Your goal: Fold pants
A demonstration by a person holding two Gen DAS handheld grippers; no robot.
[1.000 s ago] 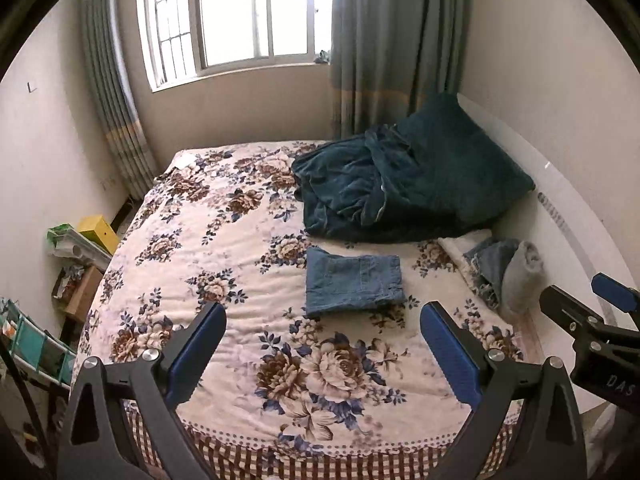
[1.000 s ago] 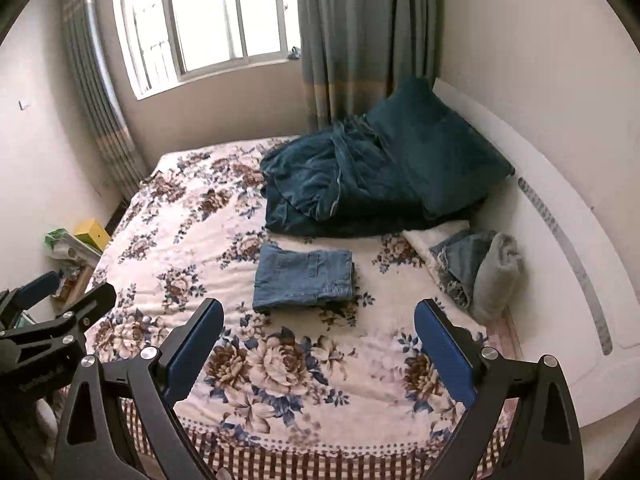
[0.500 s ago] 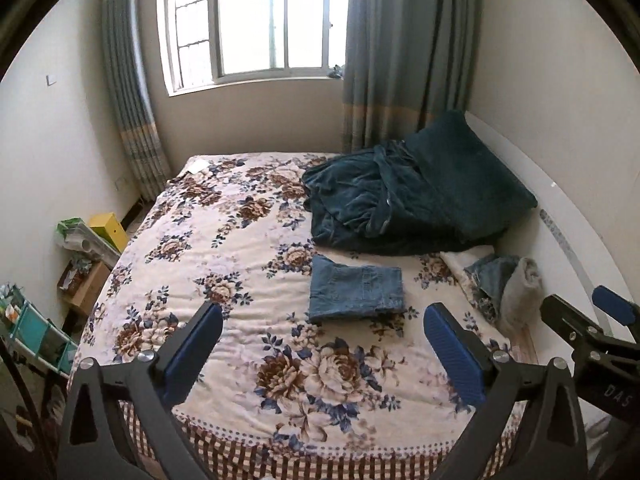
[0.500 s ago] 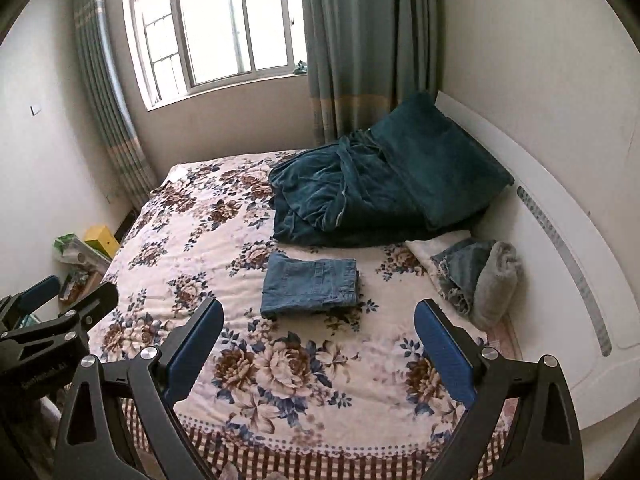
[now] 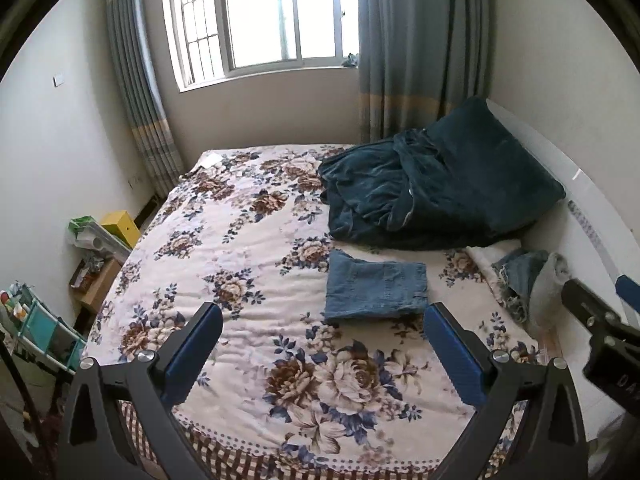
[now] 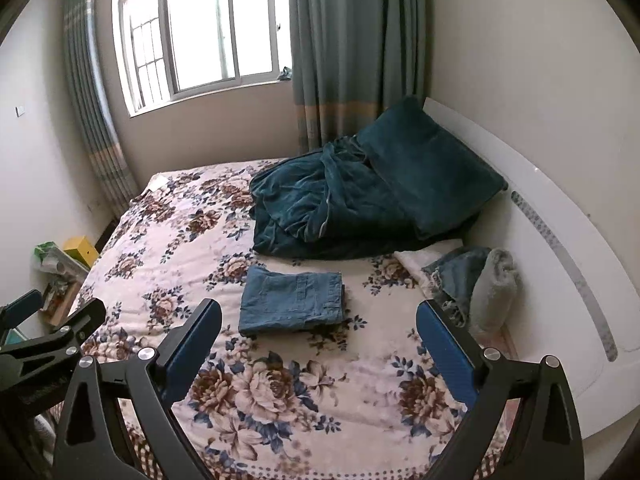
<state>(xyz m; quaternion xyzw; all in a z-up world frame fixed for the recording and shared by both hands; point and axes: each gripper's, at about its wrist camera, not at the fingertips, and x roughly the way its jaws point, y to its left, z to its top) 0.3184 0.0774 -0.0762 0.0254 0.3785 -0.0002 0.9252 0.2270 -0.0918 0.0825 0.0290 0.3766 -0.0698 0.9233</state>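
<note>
Pulling back from the bed (image 5: 248,248), both tools now see more window and wall than a second ago, and the view has tipped upward, which suggests the folding is finished. On the left, the left gripper (image 5: 322,350) hangs released, jaws spread wide and empty. Right of centre on the floral cover, the pants (image 5: 376,290) lie as a flat, squared denim rectangle, edges tidy, just near of the dark teal blanket (image 5: 432,188). Further right, the right gripper (image 6: 319,346) is likewise spread apart and empty, well clear of them.
</note>
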